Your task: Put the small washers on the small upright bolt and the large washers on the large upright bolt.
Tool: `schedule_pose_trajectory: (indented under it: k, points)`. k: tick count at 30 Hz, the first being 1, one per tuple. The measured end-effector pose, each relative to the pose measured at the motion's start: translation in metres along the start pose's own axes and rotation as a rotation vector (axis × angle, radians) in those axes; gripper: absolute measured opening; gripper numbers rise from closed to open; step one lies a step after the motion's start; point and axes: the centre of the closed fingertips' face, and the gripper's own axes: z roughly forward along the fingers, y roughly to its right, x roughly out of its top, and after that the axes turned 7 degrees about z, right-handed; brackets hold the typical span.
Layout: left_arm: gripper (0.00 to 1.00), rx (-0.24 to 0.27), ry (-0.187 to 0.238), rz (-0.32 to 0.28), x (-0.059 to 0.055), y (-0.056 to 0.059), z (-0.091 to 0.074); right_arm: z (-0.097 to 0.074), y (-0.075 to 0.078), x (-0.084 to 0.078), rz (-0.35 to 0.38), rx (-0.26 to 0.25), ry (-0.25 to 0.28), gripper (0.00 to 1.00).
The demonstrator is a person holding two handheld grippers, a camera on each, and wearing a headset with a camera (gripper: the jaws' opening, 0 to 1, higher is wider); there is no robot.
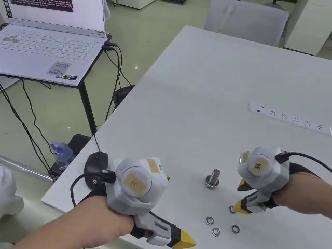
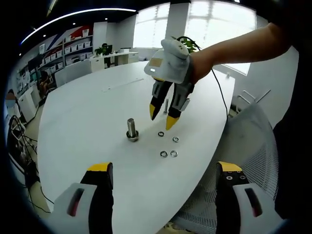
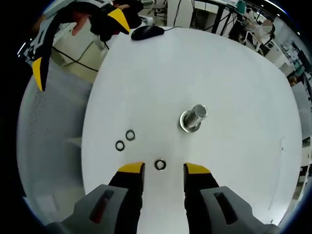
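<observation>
**Head view**
- Table (image 1: pixel 207 93): white, carrying the work.
- Bolt (image 1: pixel 212 178): large, upright on its head, between the two grippers.
- Washers (image 1: pixel 216 231): four lie flat on the table in front of the bolt, apart from it. Three are in a loose cluster.
- Right tongs (image 1: pixel 240 197): tips are low at the fourth washer (image 1: pixel 232 209), jaws apart.
- Left tongs (image 1: pixel 180 239): at the bottom edge; I cannot tell their gap from here.
- Around: laptop (image 1: pixel 49 44) on a stand to the left, mouse (image 1: pixel 96 163) at the table corner, power strip (image 1: pixel 290 118) far right.

**Left gripper view**
- Left tongs (image 2: pixel 165 168): spread wide and holding nothing.
- Right tongs (image 2: pixel 162 117): point down, jaws apart, just above the washers (image 2: pixel 164 154).
- Bolt (image 2: pixel 131 129): stands left of the washers.
- Thin upright piece (image 2: pixel 166 105): beyond the right tongs, too small to tell what it is.

**Right gripper view**
- Right tongs (image 3: pixel 164 168): spread, with one washer (image 3: pixel 160 165) lying between the tips, not pinched.
- Other washers (image 3: pixel 130 135): two lie to the left.
- Bolt (image 3: pixel 194 118): bare, nothing on its shank.
- Left tongs (image 3: pixel 78 46): top left, spread.
</observation>
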Motion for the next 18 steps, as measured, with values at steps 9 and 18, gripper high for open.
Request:
schedule_pose_trajectory:
  k: [9,18]
  points:
    - [0.87,-0.008,-0.002,0.008,0.002,0.001,-0.001,0.023,-0.002,-0.007,0.035,-0.001,-0.015,0.32]
    - [0.86,-0.014,-0.008,0.005,-0.002,0.003,-0.003,0.032,0.000,-0.015,0.049,-0.011,-0.032,0.29]
